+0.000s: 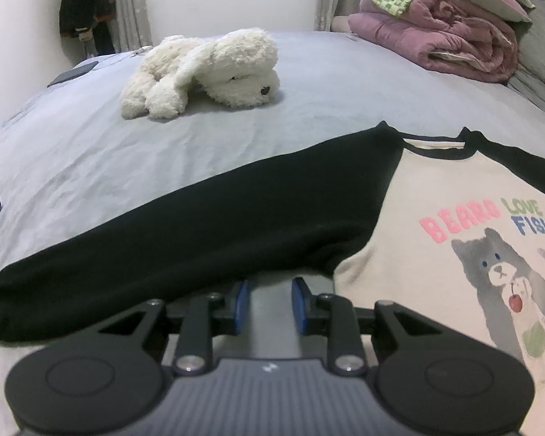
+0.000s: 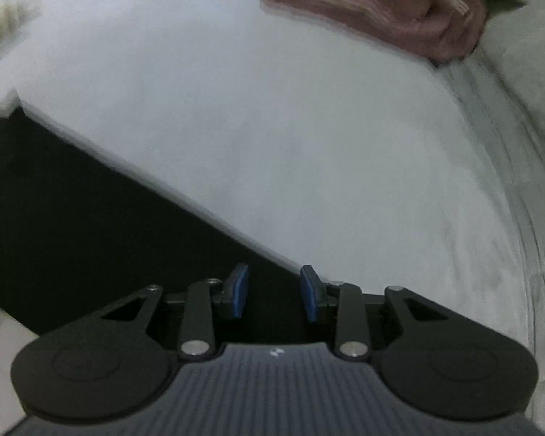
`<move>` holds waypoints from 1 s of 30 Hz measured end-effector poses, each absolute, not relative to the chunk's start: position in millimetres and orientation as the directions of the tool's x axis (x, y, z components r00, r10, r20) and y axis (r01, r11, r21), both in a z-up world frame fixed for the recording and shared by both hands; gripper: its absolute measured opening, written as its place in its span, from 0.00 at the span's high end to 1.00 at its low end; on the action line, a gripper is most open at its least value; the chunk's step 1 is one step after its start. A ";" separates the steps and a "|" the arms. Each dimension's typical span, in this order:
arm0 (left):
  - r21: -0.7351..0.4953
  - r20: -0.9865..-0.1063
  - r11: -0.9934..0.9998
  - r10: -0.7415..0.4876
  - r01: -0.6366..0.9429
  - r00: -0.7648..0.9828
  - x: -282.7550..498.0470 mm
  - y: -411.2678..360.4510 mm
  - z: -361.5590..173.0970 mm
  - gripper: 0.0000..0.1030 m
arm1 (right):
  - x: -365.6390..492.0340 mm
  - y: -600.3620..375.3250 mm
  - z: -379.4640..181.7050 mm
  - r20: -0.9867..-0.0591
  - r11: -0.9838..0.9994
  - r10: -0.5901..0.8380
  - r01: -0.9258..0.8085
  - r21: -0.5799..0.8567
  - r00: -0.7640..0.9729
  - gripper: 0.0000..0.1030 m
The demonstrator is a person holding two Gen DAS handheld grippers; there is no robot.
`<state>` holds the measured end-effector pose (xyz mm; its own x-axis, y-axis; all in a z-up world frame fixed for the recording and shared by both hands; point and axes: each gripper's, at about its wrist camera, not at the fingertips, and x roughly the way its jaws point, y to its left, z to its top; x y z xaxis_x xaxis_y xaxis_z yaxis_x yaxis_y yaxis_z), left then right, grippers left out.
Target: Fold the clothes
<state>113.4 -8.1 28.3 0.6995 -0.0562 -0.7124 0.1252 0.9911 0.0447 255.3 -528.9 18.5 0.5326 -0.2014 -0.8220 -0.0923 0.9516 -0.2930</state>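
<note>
A shirt (image 1: 436,196) lies flat on a big bed (image 1: 163,152) with a light grey sheet. The shirt is cream in the middle and has black sleeves (image 1: 200,225). On its front is a grey bear with the words "BEARS LOVE FISH". The left gripper (image 1: 269,305) is low over the bed, right at the bottom edge of one black sleeve, near the armpit. Its two blue fingers (image 1: 240,305) are apart, with only grey sheet between them. The right gripper (image 2: 274,294) is low over the other black sleeve (image 2: 91,236), at its edge. Its fingers are apart too, with nothing pinched. This view is blurry. A fluffy white toy dog (image 1: 207,72) lies farther up the bed. Pink and green blankets (image 1: 443,25) are piled in the far corner.
</note>
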 end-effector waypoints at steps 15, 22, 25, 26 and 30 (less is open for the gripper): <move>0.065 -0.711 0.989 -0.047 0.132 0.702 112.7 -11.1 26.2 0.74 | 241.7 -533.8 14.2 -0.776 0.875 -0.285 -0.177 -0.450 0.563 0.74; 0.080 -0.708 0.988 -0.037 0.132 0.705 111.8 -13.9 26.0 0.74 | 239.2 -538.3 19.7 -0.750 0.903 -0.269 -0.113 -0.415 0.604 0.98; 0.077 -0.709 0.988 -0.039 0.132 0.705 111.1 -13.5 26.4 0.74 | 237.9 -537.6 19.3 -0.737 0.908 -0.273 -0.088 -0.410 0.618 0.98; 0.076 -0.709 0.988 -0.039 0.132 0.704 111.0 -13.3 26.5 0.74 | 237.2 -533.9 15.6 -0.730 0.902 -0.288 -0.082 -0.425 0.620 0.98; 0.083 -0.708 0.988 -0.035 0.132 0.706 110.6 -14.3 26.4 0.74 | 232.1 -520.0 0.4 -0.721 0.889 -0.327 -0.060 -0.454 0.611 0.95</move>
